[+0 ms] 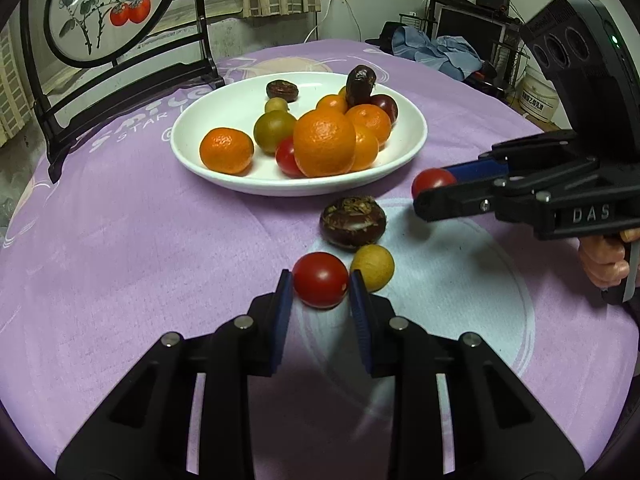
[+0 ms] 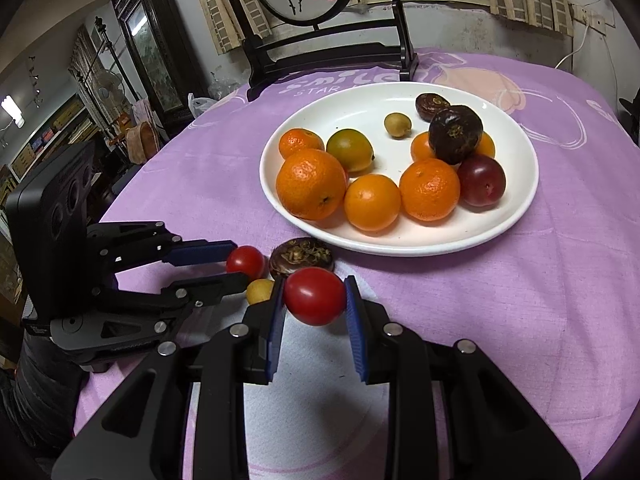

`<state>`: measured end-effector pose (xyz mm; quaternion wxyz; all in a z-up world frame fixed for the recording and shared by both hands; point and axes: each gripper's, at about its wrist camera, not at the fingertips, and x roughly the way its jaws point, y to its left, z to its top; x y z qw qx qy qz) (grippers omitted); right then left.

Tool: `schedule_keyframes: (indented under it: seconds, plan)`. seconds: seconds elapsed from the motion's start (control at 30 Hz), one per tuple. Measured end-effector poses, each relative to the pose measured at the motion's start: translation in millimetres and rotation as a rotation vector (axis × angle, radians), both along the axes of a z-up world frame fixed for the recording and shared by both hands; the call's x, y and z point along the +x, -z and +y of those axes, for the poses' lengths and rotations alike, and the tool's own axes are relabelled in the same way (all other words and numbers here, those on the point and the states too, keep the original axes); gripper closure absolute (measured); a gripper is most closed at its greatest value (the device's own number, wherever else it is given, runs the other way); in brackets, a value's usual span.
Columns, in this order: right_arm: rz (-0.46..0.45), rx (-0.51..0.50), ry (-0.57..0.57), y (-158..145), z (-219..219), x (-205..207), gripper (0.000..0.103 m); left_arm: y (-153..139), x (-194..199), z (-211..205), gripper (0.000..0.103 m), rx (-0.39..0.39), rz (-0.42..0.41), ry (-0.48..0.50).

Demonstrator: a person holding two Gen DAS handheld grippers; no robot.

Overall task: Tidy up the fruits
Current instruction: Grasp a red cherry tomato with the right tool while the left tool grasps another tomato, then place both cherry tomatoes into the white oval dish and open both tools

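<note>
Clamped on small red cherry tomatoes: left gripper (image 1: 320, 286) and right gripper (image 2: 315, 298), 1 each. Piled on white round plate (image 1: 192, 160): most fruit. Left near table's front edge: brown water chestnut (image 1: 353, 222), yellow-green longan (image 1: 374, 266).

A red cherry tomato (image 1: 320, 279) is bracketed by the blue pads of the left gripper (image 1: 321, 285), low over the purple tablecloth (image 1: 120, 260); whether the pads press it cannot be told; a small yellow fruit (image 1: 373, 267) lies just beside the right-hand pad, and a dark brown water chestnut (image 1: 353, 221) sits just beyond it. At the right edge, a second cherry tomato (image 1: 433, 181) is held in the right gripper (image 1: 436, 190), near the white plate (image 1: 188, 148); oranges, green and dark fruits are heaped on that plate.
</note>
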<state>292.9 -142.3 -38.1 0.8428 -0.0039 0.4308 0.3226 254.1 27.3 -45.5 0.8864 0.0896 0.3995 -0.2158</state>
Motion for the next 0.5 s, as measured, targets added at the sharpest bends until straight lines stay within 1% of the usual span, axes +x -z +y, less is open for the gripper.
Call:
schedule_keyframes:
  seconds: [0.17, 0.23, 0.3, 0.33, 0.4, 0.5]
  plan:
    - [-0.002, 0.01, 0.007, -1.2, -1.3, -1.6, 0.074, 0.0, 7.6, 0.1, 0.073, -0.044, 0.013, -0.031]
    - [-0.003, 0.013, 0.011, -1.4, -2.1, -2.0, 0.074, 1.2, 7.9, -3.3, 0.073, -0.029, 0.01, -0.044]
    - [-0.005, 0.02, 0.013, -2.7, -3.0, -2.5, 0.074, 7.2, 8.8, -7.6, 0.073, 0.021, 0.018, -0.065]
    - [-0.007, 0.024, 0.014, -3.6, -3.6, -3.0, 0.074, 11.7, 11.2, -8.4, 0.073, 0.024, 0.051, -0.07]
    - [-0.011, 0.032, 0.014, -5.6, -5.9, -3.8, 0.074, 11.3, 13.0, -6.5, 0.073, -0.003, 0.061, -0.082]
    - [-0.017, 0.042, 0.011, -7.9, -8.3, -3.7, 0.074, 11.5, 13.4, -6.0, 0.074, -0.004, 0.06, -0.083]
